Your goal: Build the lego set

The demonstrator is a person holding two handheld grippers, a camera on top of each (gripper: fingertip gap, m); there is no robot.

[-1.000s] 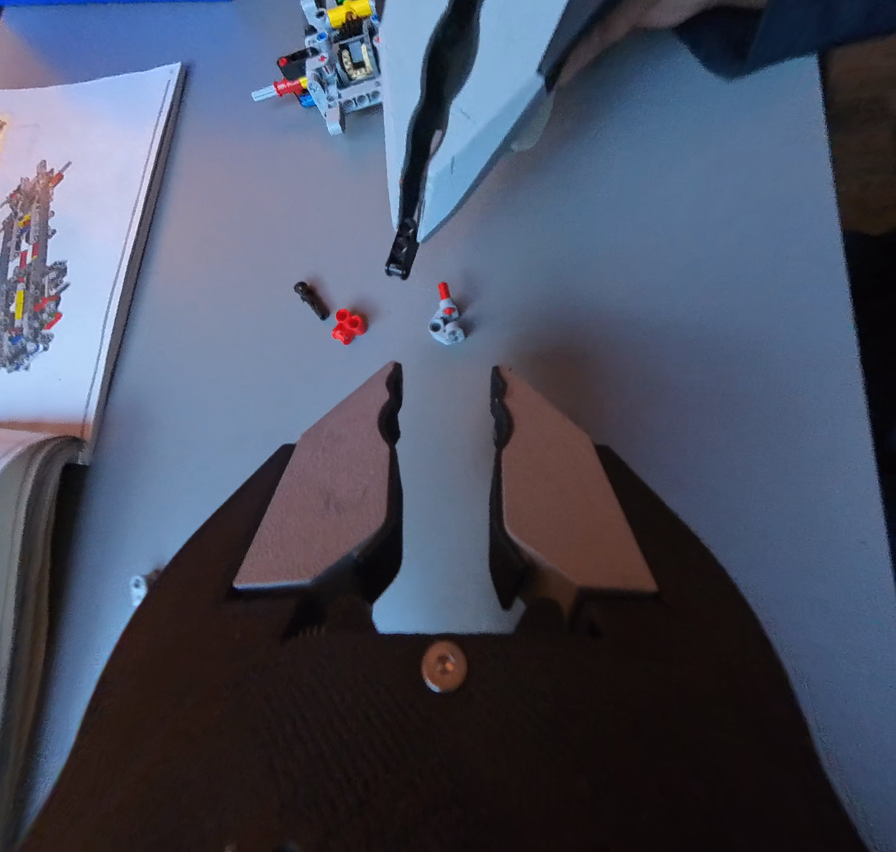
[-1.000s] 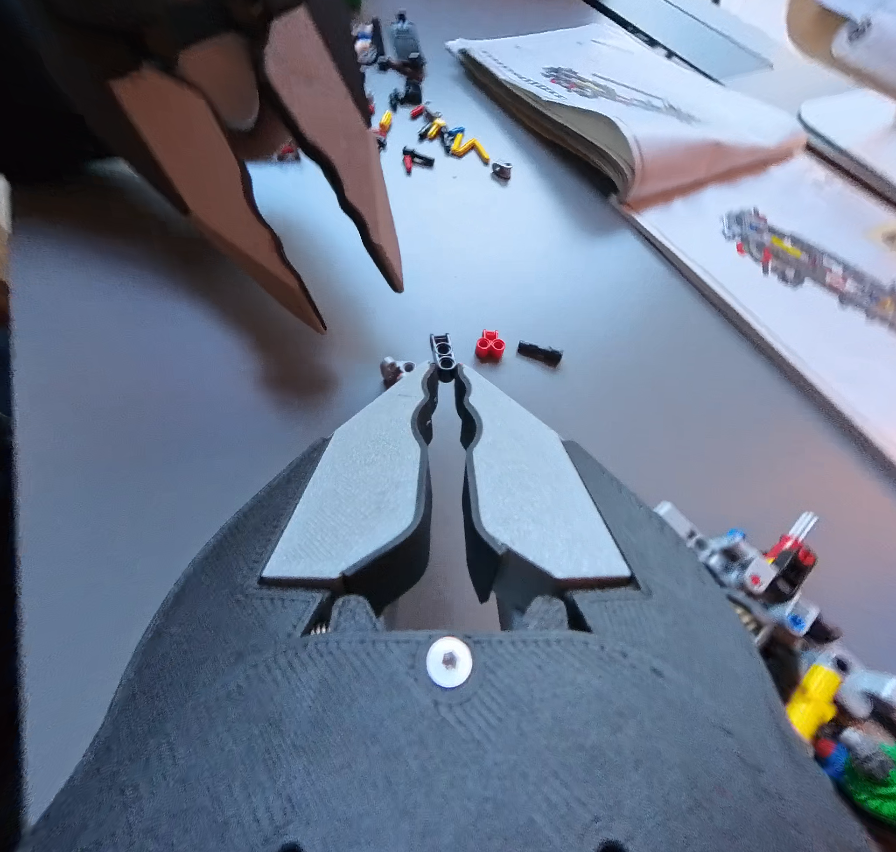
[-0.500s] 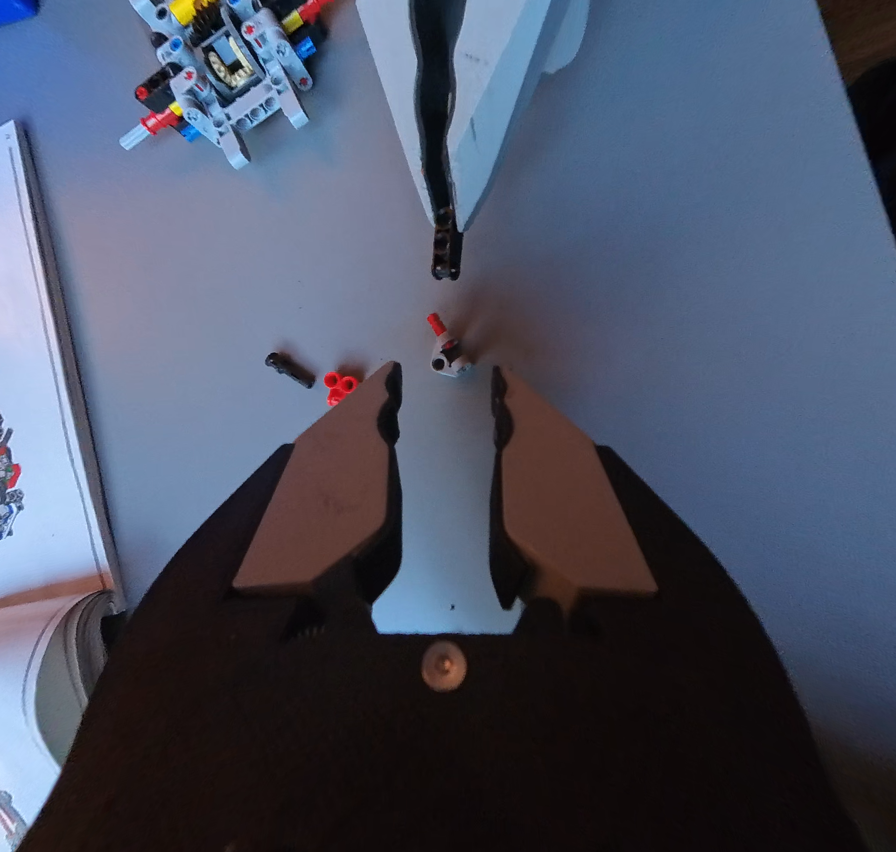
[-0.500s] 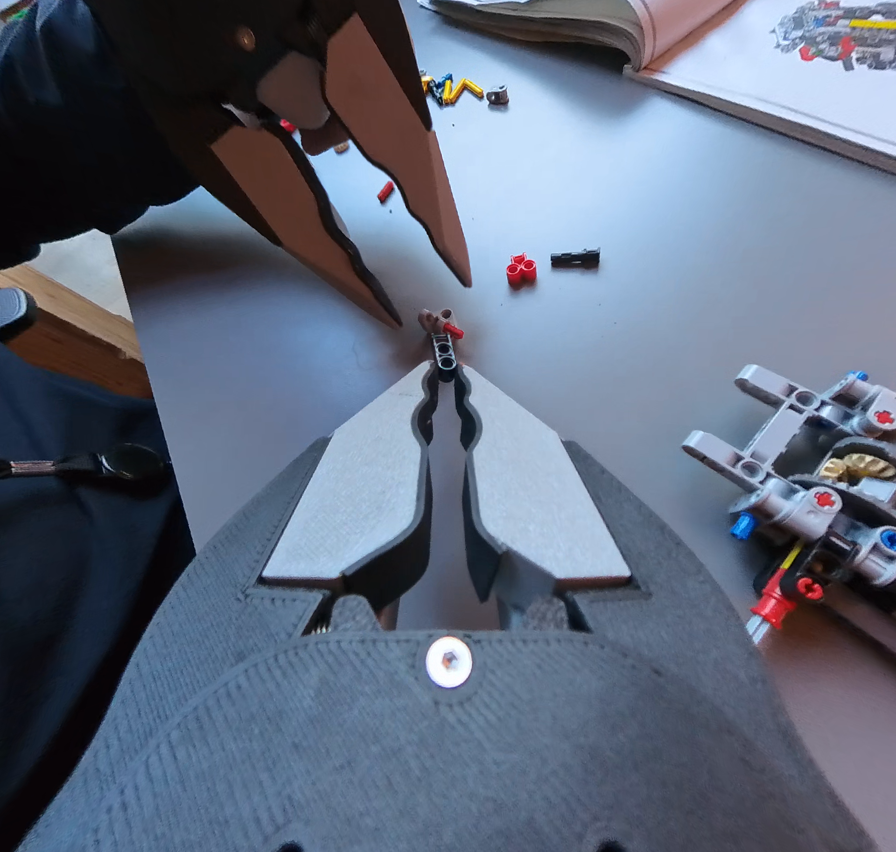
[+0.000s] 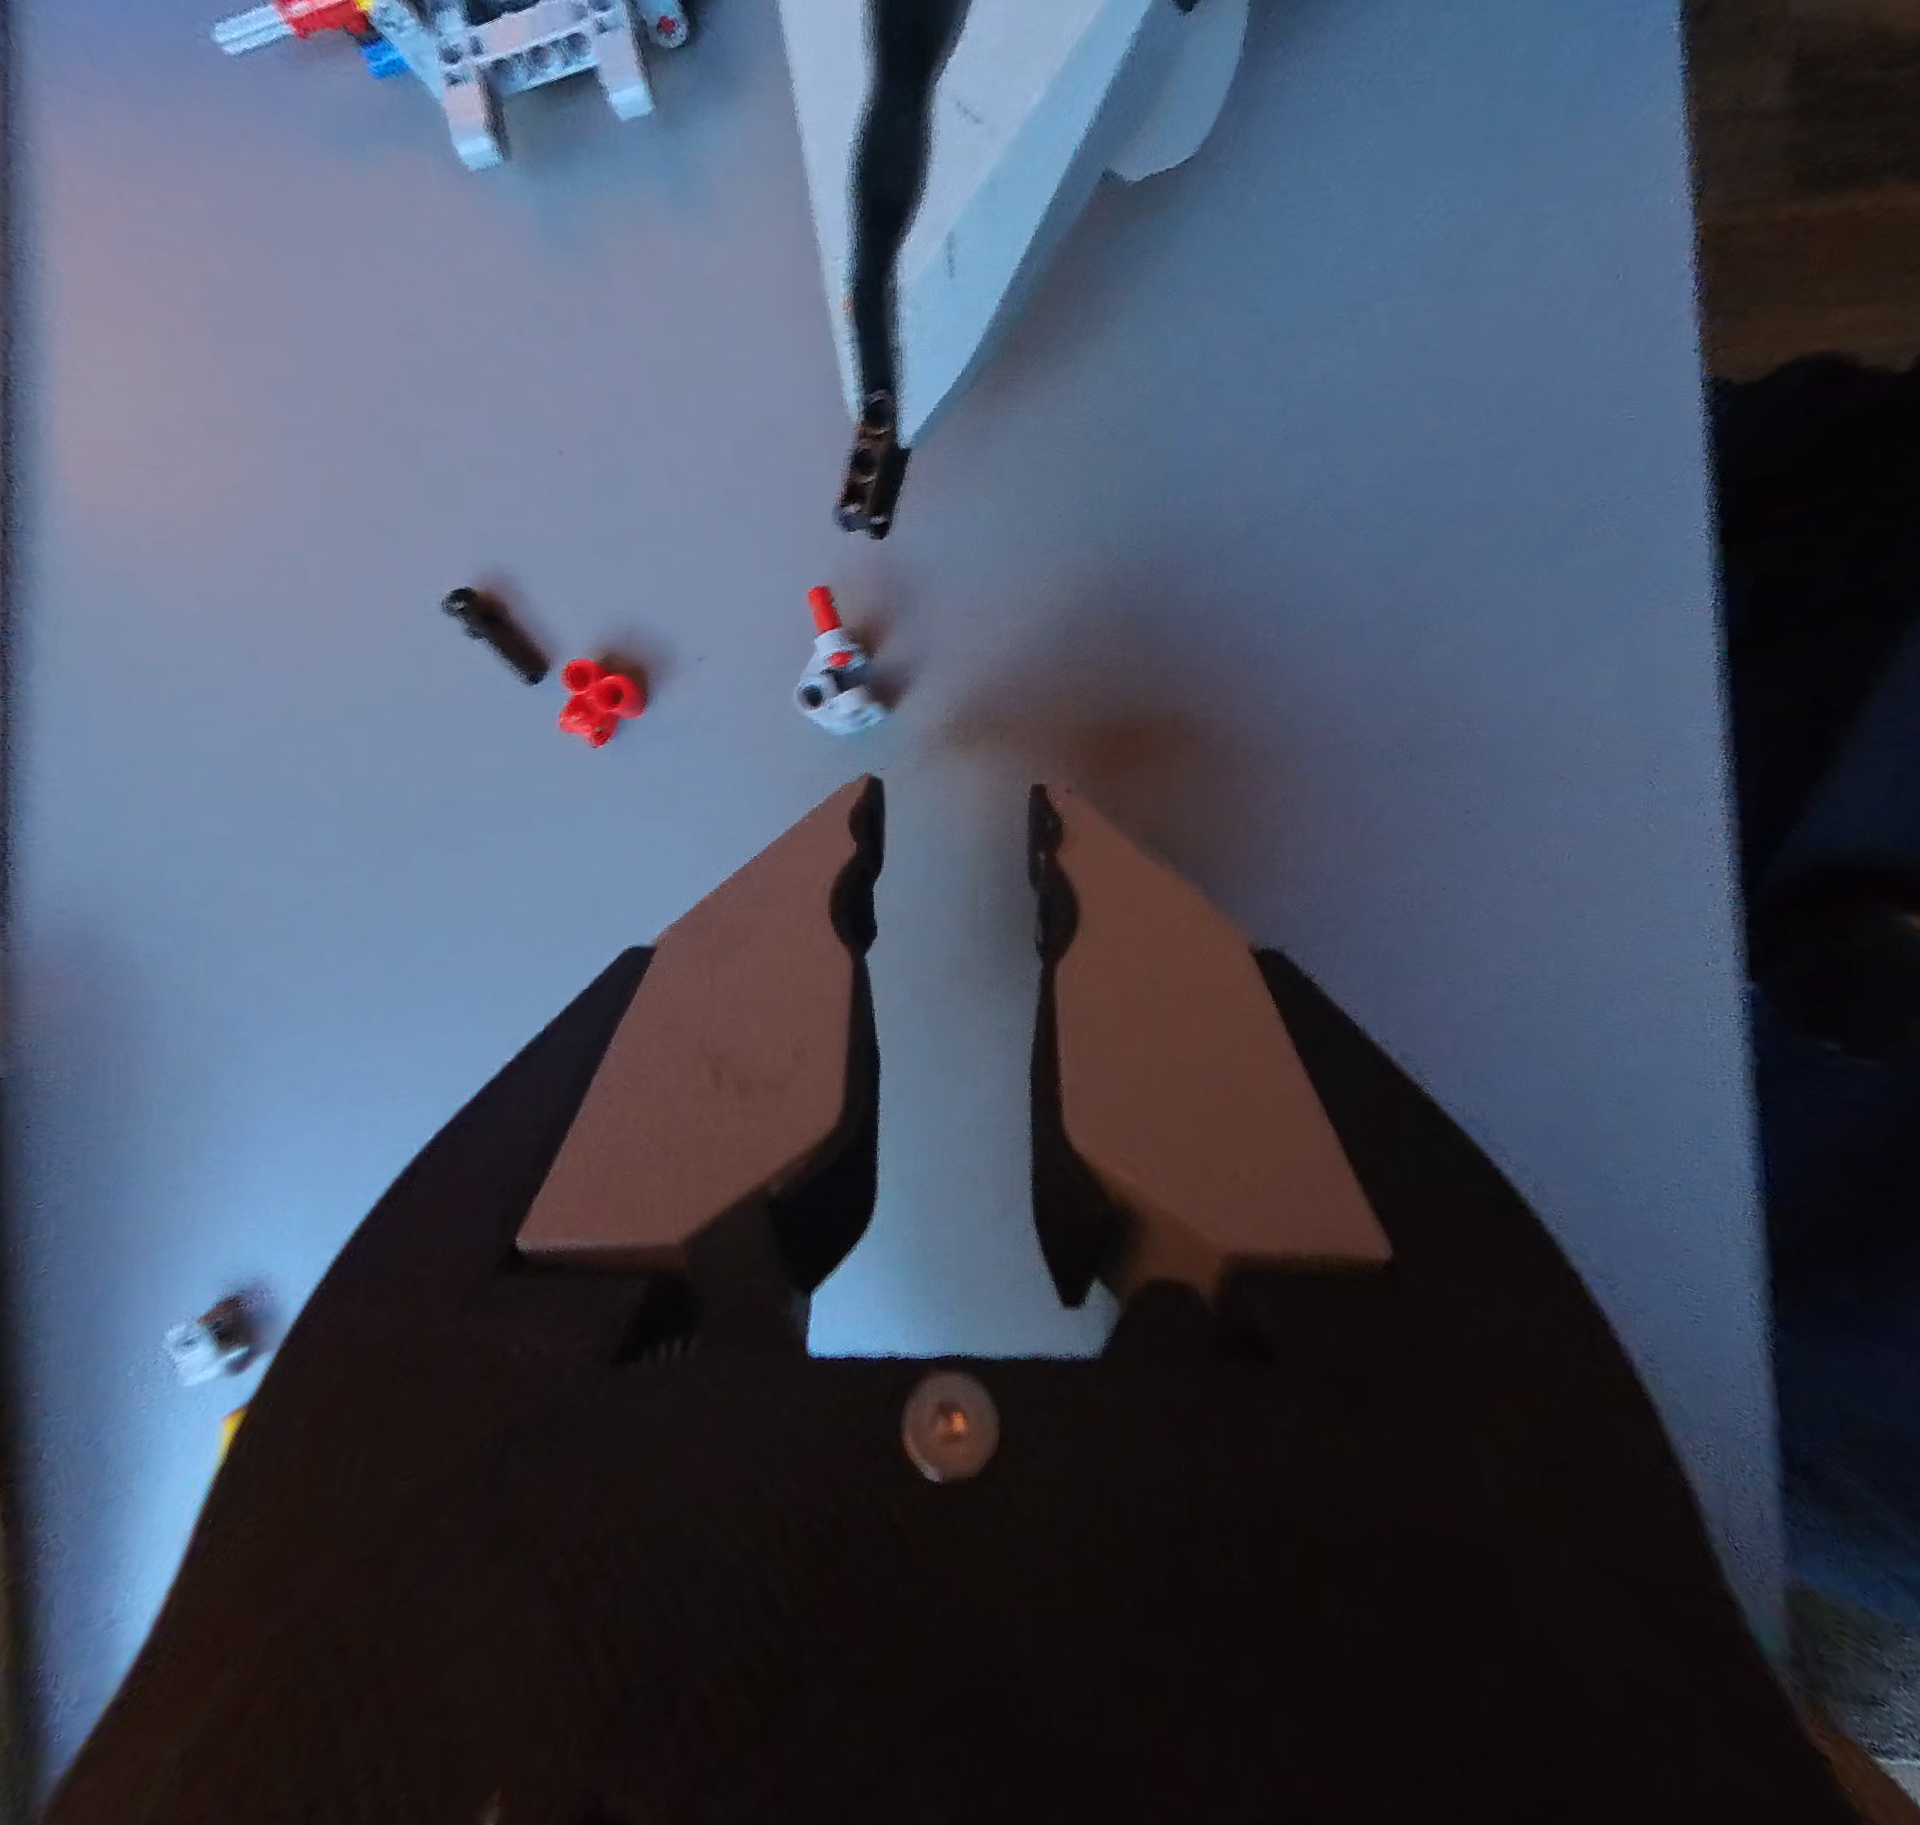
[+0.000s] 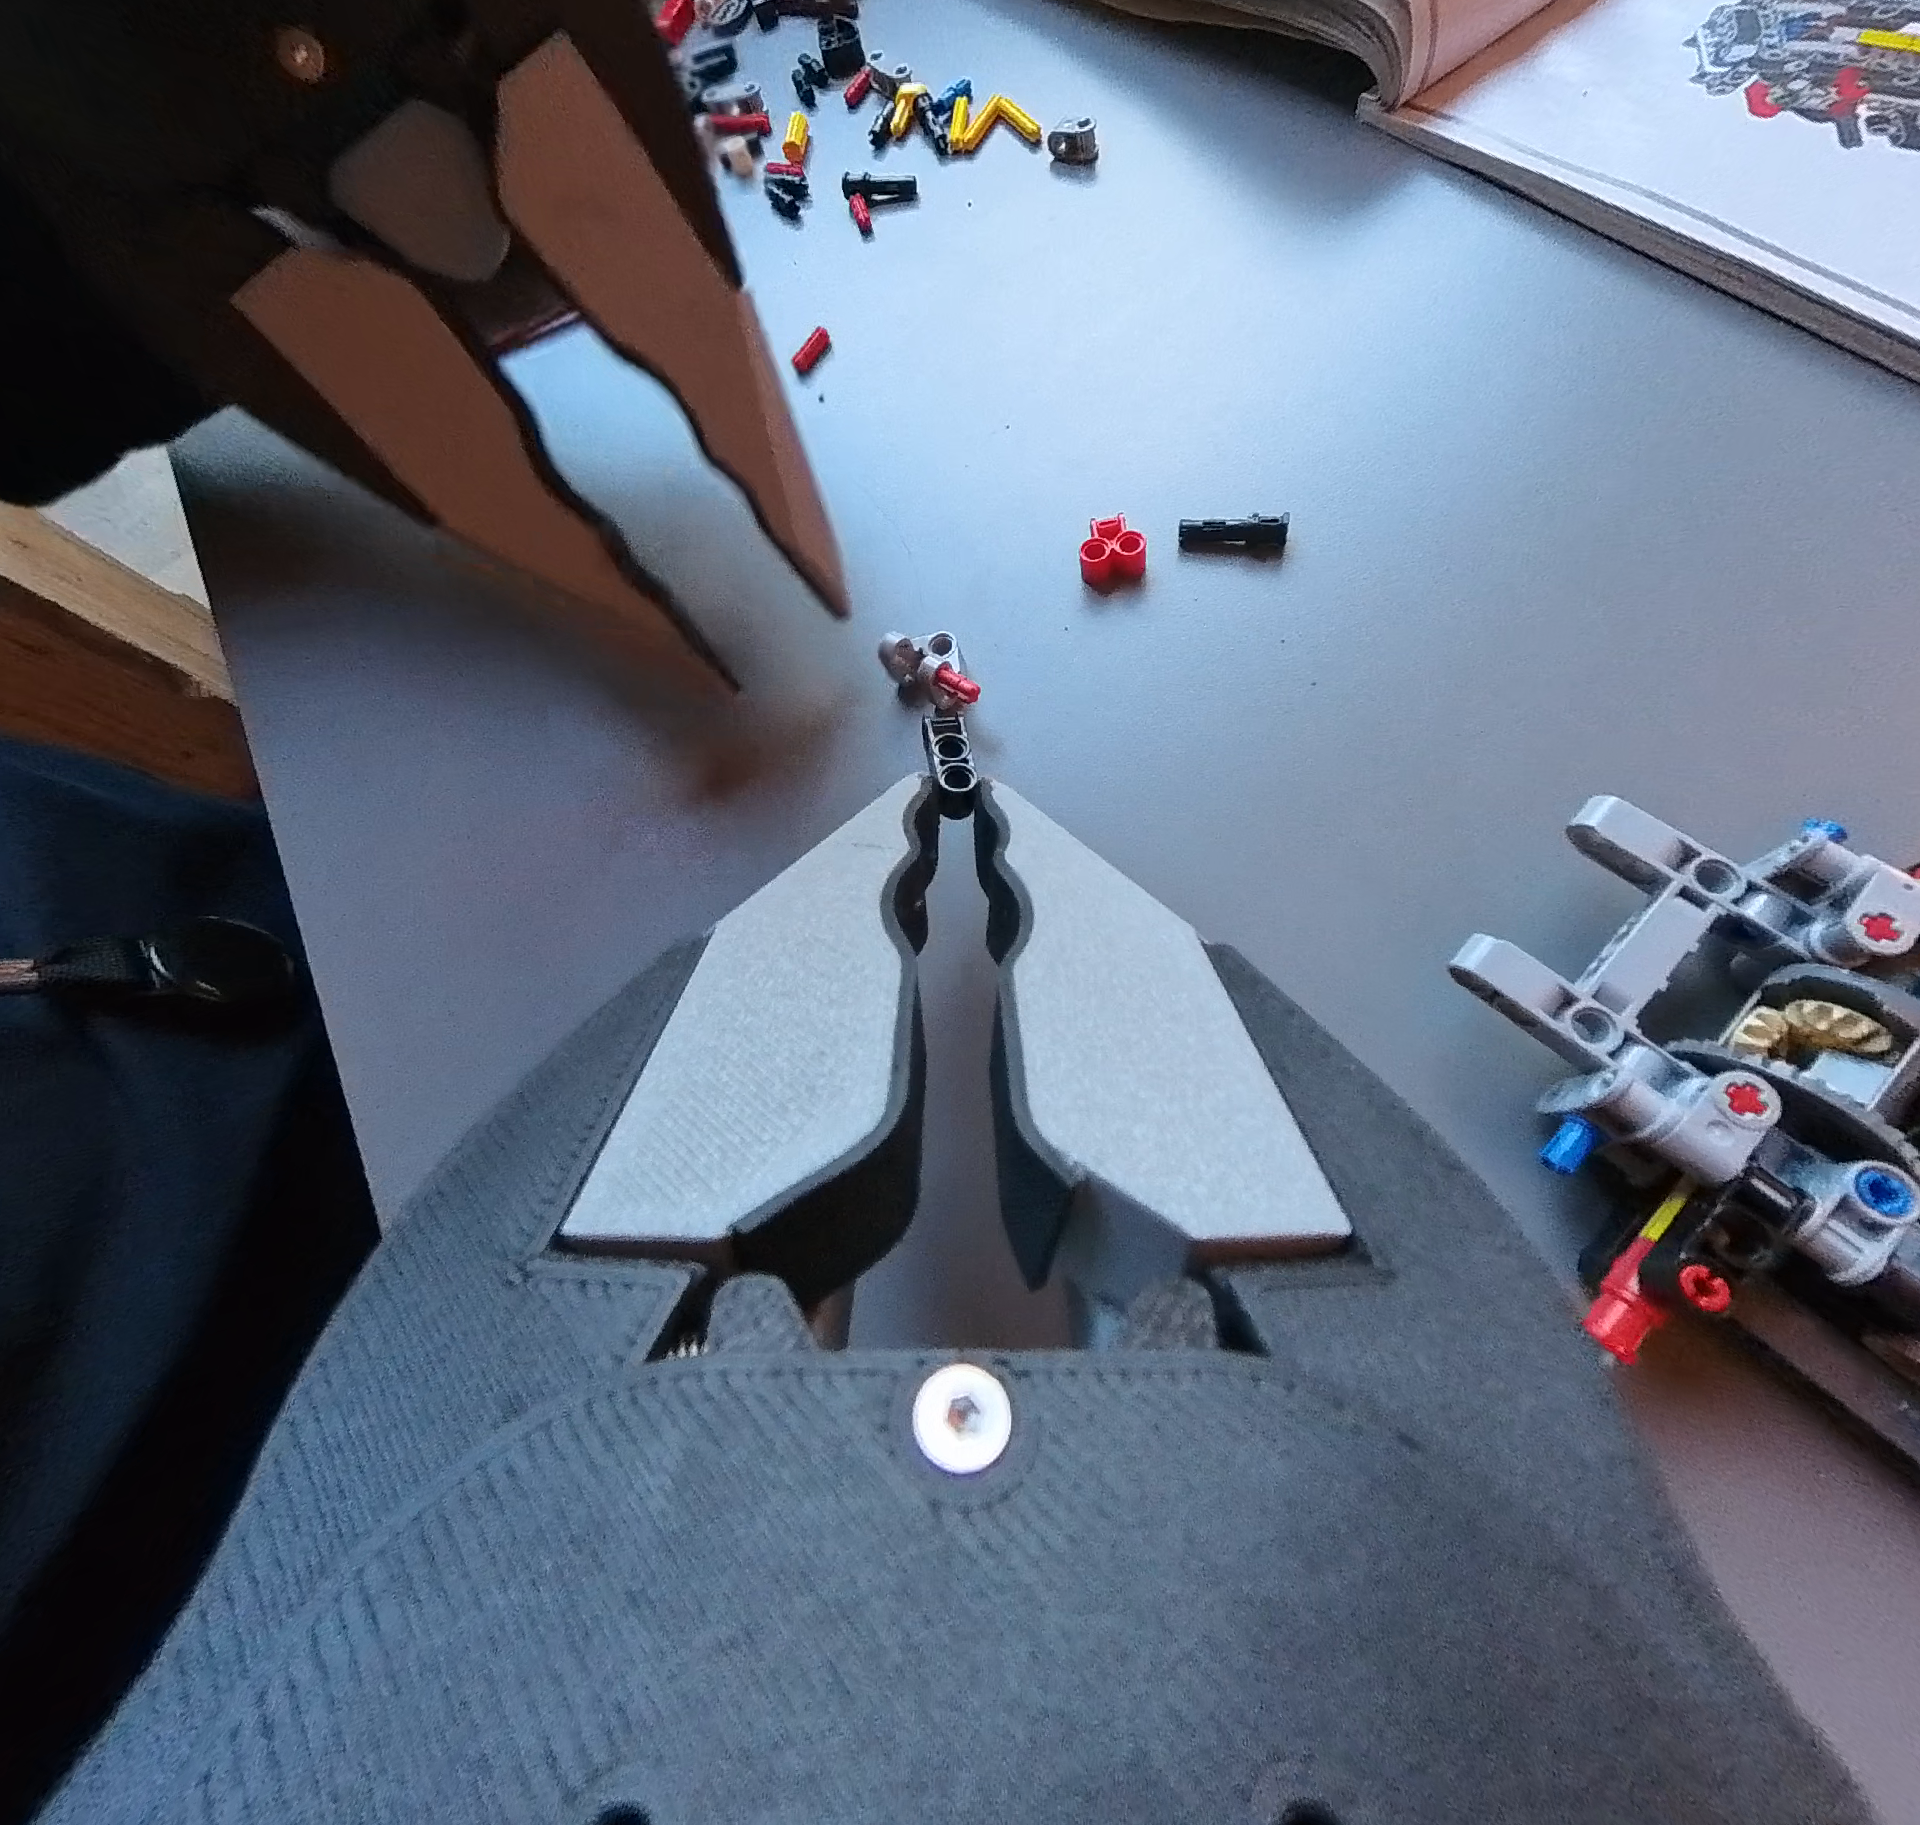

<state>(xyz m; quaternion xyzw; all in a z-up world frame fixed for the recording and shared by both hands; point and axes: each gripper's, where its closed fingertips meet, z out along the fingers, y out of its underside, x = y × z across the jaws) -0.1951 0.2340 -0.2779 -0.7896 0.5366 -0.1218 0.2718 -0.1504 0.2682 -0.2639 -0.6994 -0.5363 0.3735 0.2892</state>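
Currently the right gripper point(image 6: 954, 801) is pressed together on a black beam point(image 6: 951, 762), pinching one end between its grey fingertips point(image 6: 902, 819); the rest of the beam projects forward past the tips, low over the grey table point(image 6: 1351, 632). This gripper is levelled at a shallow angle along the table.

Just ahead of the beam's free end lies a grey connector with a red pin point(image 6: 933, 669), the pin end towards the beam and close to it; contact cannot be judged.

The left gripper point(image 5: 956, 799) is spread, with bare table between its brown fingers point(image 5: 769, 996). It hangs above the table, pointing down and forward. The connector point(image 5: 836, 679) lies just beyond its left fingertip, apart from it. A dark sleeve point(image 6: 62, 373) shows behind this gripper.

Further out lie a red triple-ring piece point(image 6: 1112, 551) and a black pin point(image 6: 1233, 534), side by side. A part-built grey assembly point(image 6: 1714, 1069) sits to the right. A scatter of small parts point(image 6: 883, 113) lies at the far end, beside an open instruction booklet point(image 6: 1558, 61) printed with a model diagram. No brand marks are legible.
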